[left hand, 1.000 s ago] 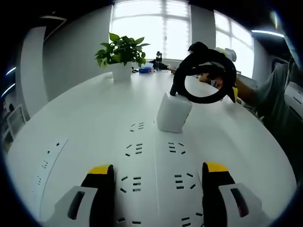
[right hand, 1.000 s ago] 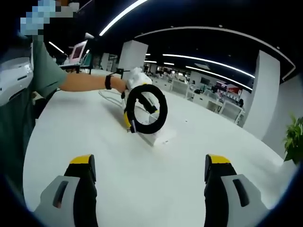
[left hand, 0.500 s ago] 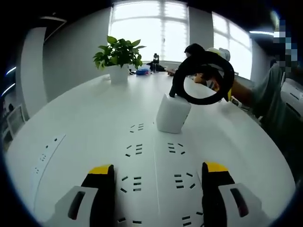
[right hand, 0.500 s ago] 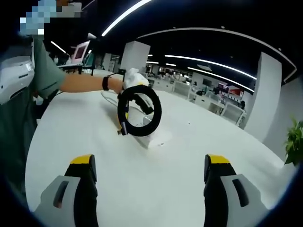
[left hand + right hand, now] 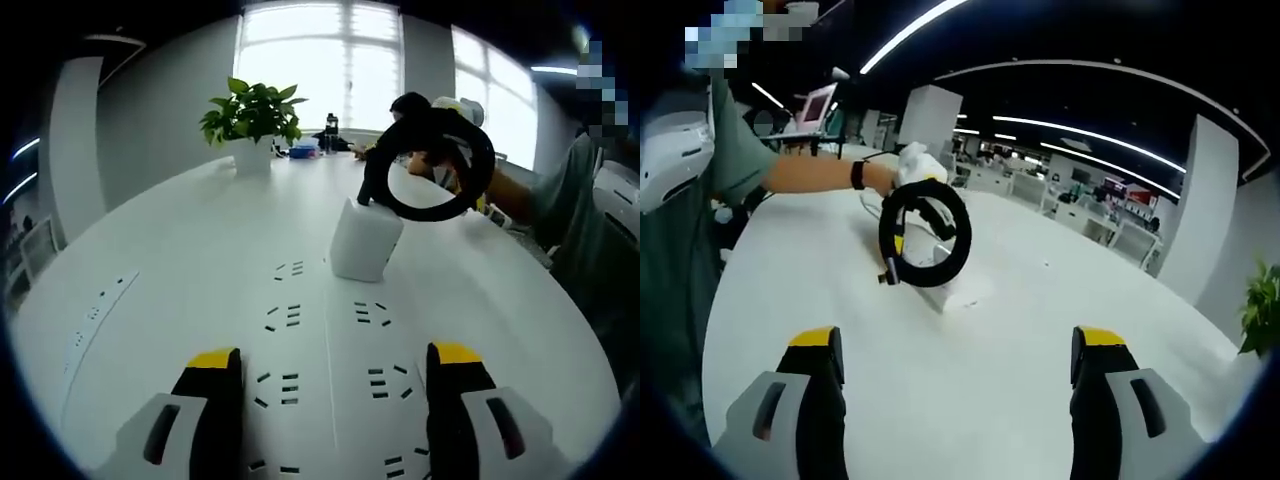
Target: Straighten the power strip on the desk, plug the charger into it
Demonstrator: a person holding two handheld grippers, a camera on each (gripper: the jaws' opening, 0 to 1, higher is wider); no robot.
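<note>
- While both of your claws ride low and empty, left claw (image 5: 326, 375) and right claw (image 5: 960, 350) each have their jaws spread wide, gripping nothing.
- Your left claw hovers right over the power strip (image 5: 325, 330), whose socket slots run away from you along the white table (image 5: 180, 240); whether the strip lies square to the table edge cannot be told from here.
- At the far end of those slots stands the charger (image 5: 365, 240), a white block seemingly upright on the strip, though whether it is fully seated cannot be told; its black cable loop (image 5: 430, 160) is lifted by a person's gloved hand (image 5: 915, 160).
- From the right gripper view the charger (image 5: 952, 290) sits beyond your jaws, the cable loop (image 5: 925, 235) hanging just above it.
- Judgement: straighten first, so bring one claw to each long side of the strip and nudge it gently, keeping clear of the cable.
- Judgement: press the charger straight down, not at a tilt, or its pins may miss the slots.
- A potted plant (image 5: 255, 115) stands far left before bright windows (image 5: 320, 60); a second strip (image 5: 95, 325) lies near the left table edge.
</note>
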